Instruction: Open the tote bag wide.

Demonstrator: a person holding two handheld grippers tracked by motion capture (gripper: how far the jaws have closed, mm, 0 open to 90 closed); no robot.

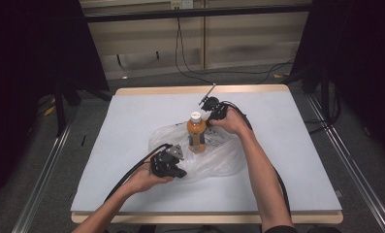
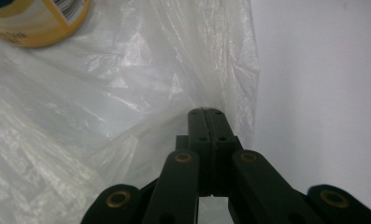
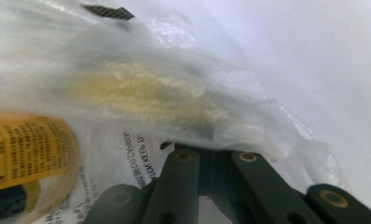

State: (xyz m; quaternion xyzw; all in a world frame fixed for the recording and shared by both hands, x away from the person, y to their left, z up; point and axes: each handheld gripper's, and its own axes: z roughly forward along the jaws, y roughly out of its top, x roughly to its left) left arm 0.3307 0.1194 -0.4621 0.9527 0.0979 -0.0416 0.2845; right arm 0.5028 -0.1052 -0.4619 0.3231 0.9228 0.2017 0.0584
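An orange juice bottle [image 1: 196,132] with a white cap stands upright on a crumpled clear plastic bag [image 1: 219,158] at the middle of the table. My left gripper [image 1: 181,171] is at the bag's near left edge. In the left gripper view its jaws [image 2: 206,113] are pressed together with the bag's film [image 2: 103,93] pinched at their tips, and the bottle's base [image 2: 33,21] is at top left. My right gripper [image 1: 211,122] is just right of the bottle, behind it. In the right gripper view the bag [image 3: 150,93] drapes over the jaw tips [image 3: 206,150], beside the bottle [image 3: 24,154].
A pale mat [image 1: 287,160] covers the wooden table [image 1: 204,217]. Black cables trail from both grippers over the near edge. Cables [image 1: 190,73] lie on the floor beyond the table, and dark curtains [image 1: 30,58] stand at both sides.
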